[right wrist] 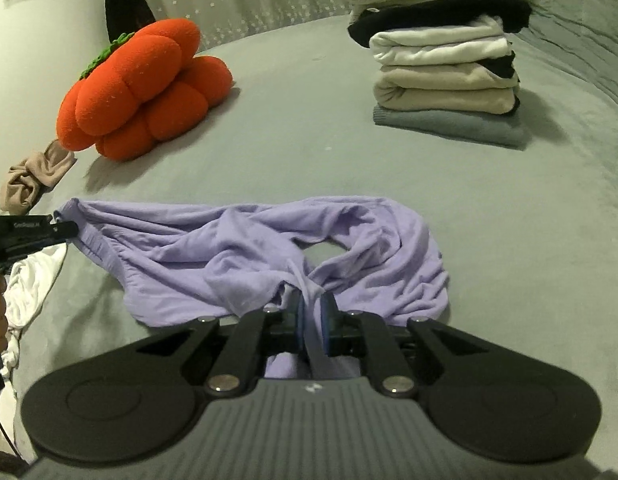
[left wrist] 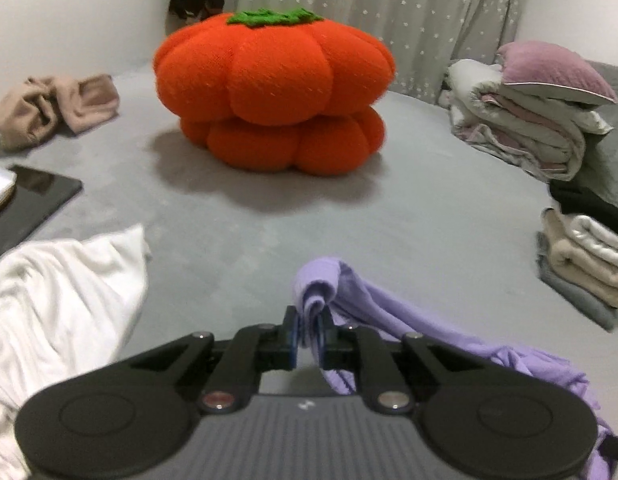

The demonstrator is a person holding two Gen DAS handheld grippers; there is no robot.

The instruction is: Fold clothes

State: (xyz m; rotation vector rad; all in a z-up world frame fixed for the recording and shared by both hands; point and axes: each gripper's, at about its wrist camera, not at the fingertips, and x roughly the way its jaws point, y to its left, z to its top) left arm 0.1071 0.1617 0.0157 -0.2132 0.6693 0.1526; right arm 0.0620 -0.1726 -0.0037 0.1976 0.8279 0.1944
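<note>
Left wrist view shows the left gripper clenched on a bunched corner of the lilac garment, the cloth pinched between its blue pads and trailing off to the right over the grey bed. Right wrist view shows the right gripper clamped on another fold of the same garment at its near edge, while the rest lies crumpled across the bed with a gap open in the middle. At the far left of that view the other gripper holds the garment's left corner, so the two grips sit well apart, which looks like a hold meant for pulling the cloth taut and flat before any fold. A stack of folded clothes stands far right, likely where this piece will end up. An orange pumpkin cushion sits beyond, and a loose white garment waits at near left.
</note>
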